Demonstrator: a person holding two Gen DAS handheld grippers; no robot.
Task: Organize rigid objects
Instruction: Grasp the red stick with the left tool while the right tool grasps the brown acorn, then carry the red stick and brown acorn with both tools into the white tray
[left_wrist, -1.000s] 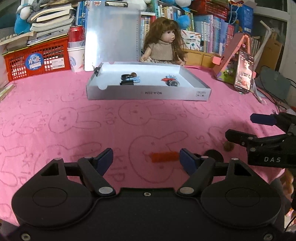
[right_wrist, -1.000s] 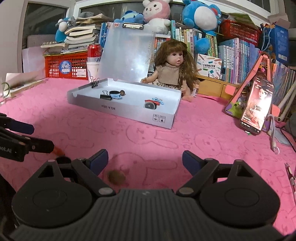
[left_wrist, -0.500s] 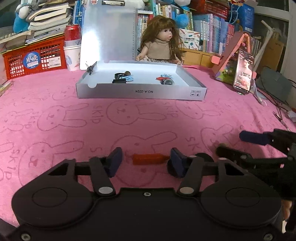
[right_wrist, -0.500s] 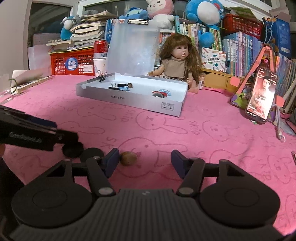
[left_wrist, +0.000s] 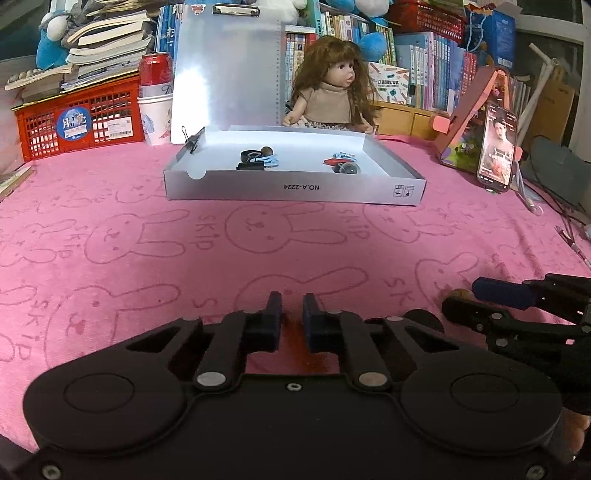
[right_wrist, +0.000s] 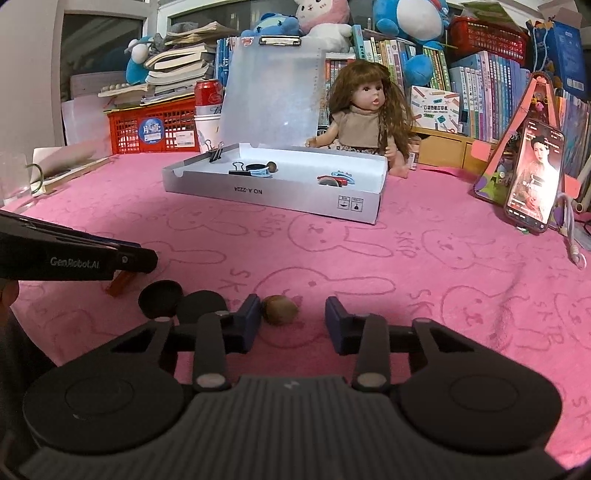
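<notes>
Several bits already in box (left_wrist: 295, 192); left gripper (left_wrist: 291, 314) jaws just clamped on orange piece (right_wrist: 120, 282); right gripper (right_wrist: 291, 321) jaws closing, part-open around nut (right_wrist: 279, 309), not yet pinched; two black discs (right_wrist: 160, 297) left on table (left_wrist: 110, 295).

Bare pink cloth (left_wrist: 295, 251) up to white box (left_wrist: 295, 190); doll (left_wrist: 328, 92) behind.

My left gripper (left_wrist: 291, 314) sits low and tilted downward, jaws just closed to a narrow slit. My right gripper (right_wrist: 291, 319) is pitched down alongside it, jaws just narrowed, still partly apart.
</notes>
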